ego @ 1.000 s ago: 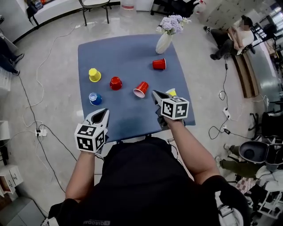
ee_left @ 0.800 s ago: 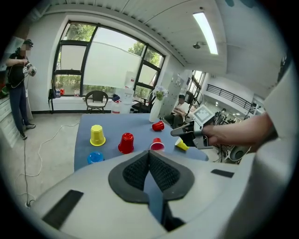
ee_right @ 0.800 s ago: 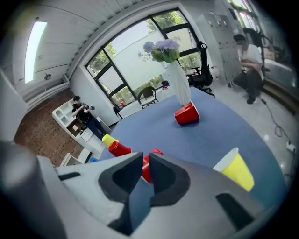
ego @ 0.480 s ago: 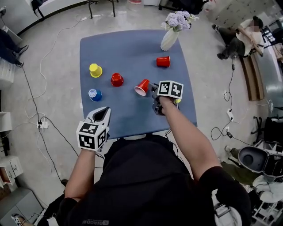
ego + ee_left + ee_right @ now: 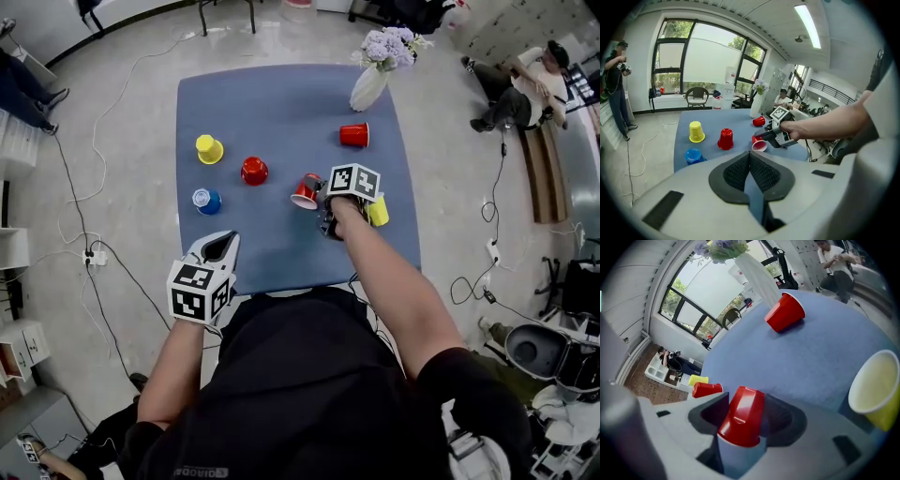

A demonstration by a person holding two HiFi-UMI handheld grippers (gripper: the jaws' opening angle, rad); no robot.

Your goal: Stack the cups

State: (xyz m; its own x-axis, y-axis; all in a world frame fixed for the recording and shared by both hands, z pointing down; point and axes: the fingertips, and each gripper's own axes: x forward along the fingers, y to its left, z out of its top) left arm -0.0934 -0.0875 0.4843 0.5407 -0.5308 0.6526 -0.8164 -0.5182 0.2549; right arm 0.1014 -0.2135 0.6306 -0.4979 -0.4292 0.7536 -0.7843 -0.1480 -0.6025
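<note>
Straddling the tipped red cup [image 5: 742, 414], right of the table's [image 5: 262, 103] middle, the right gripper [image 5: 319, 201] has just been opened, and nothing is gripped yet. If closed off-centre, the cup could be squeezed out and rolled into the yellow cup [image 5: 378, 212] just right. The left gripper [image 5: 221, 246] is clenched and empty, near left.

A yellow cup [image 5: 208, 149], red cup [image 5: 253, 171] and blue cup [image 5: 206, 201] stand apart at the left of the blue table [image 5: 281, 103].

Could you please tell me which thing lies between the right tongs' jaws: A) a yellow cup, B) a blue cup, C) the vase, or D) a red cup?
D: a red cup lies on its side between the jaws of the right tongs, which have just been opening.
</note>
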